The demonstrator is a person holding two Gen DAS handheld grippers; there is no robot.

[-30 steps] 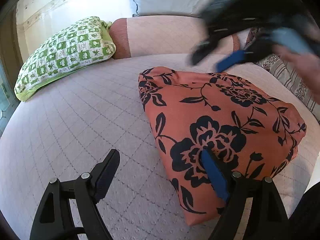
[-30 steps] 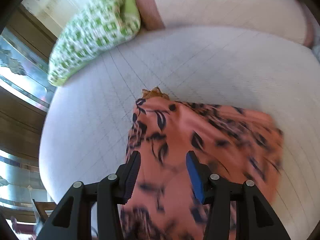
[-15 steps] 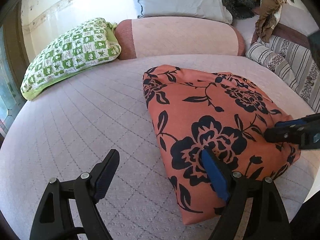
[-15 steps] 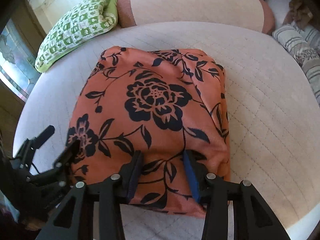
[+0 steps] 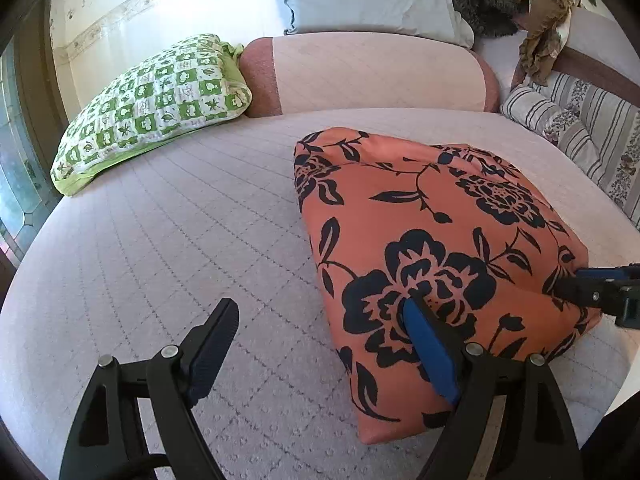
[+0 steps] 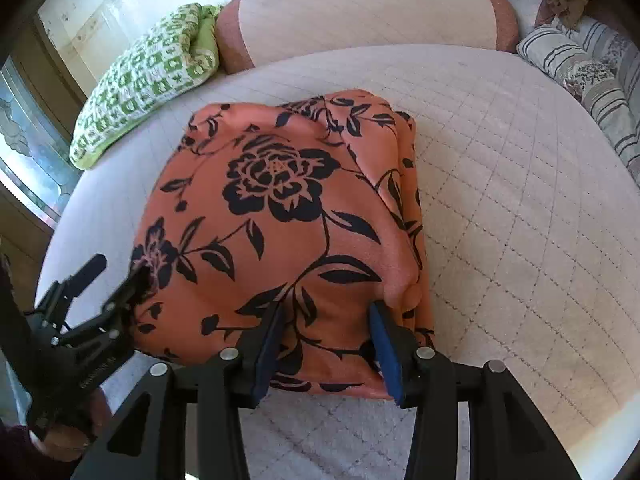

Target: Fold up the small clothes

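Now the orange floral garment [image 6: 280, 208] is being straddled at its near edge by both spread-open grippers, left [image 5: 320, 344] and right [image 6: 326, 344].

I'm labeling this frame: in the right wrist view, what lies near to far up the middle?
right gripper → orange floral garment → quilted bed cover → pink bolster

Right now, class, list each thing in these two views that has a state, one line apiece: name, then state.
Orange floral garment: folded into a thick bundle, lying on the bed.
Left claw: open, straddling the garment's near left edge.
Right claw: open, at the garment's near edge.
Green checked pillow: lying at the bed's far left.
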